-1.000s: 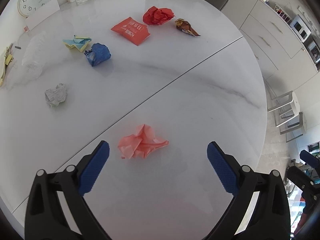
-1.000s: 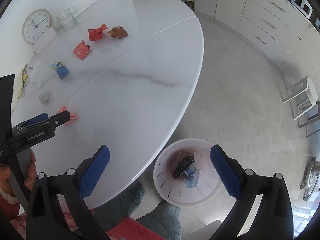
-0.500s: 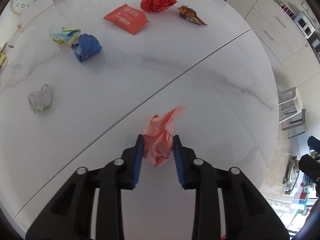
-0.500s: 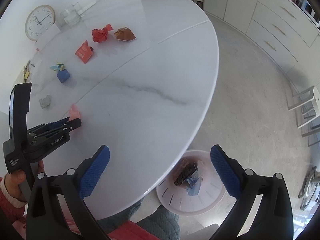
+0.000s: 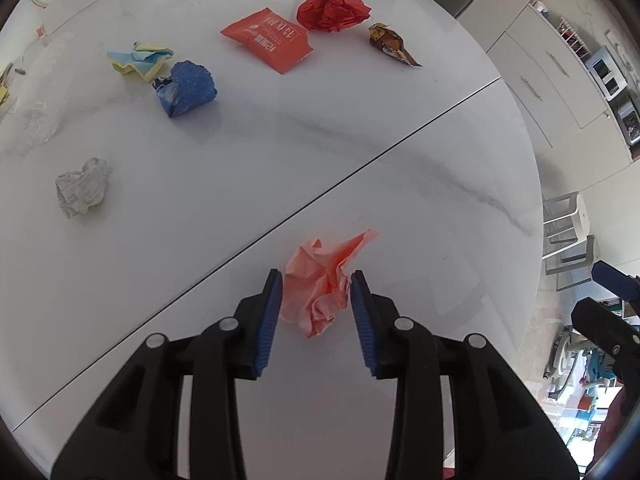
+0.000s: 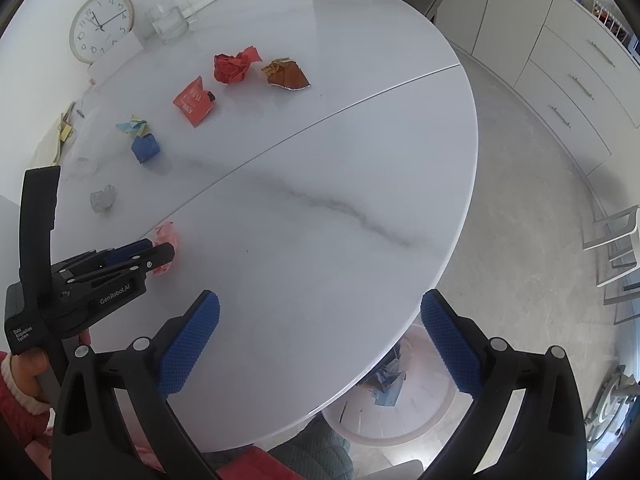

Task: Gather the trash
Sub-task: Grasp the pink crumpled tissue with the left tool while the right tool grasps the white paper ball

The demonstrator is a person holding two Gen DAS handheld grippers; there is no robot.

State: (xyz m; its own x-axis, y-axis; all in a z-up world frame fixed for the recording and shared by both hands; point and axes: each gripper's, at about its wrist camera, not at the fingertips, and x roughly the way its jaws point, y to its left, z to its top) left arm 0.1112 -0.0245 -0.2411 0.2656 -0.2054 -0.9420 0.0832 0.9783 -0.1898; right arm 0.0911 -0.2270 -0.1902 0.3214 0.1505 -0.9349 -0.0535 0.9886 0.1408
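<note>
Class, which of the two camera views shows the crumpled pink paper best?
The left wrist view: the pink paper sits large and central between the left gripper fingers. In the right wrist view it is small and partly hidden behind that gripper.

Pink wad (image 5: 326,282) is sitting on the white, grey-veined counter (image 5: 420,184); far off, a polka-dotted blue wad (image 5: 187,89) and red wrapper (image 5: 269,40) are showing, blue-padded black tongs (image 5: 316,312) near.

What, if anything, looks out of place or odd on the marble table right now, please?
Crumpled litter lies strewn across the white table: a red paper ball, an orange packet, a brown wrapper, a blue wad and a grey wad. Nothing looks spilled or broken.
</note>
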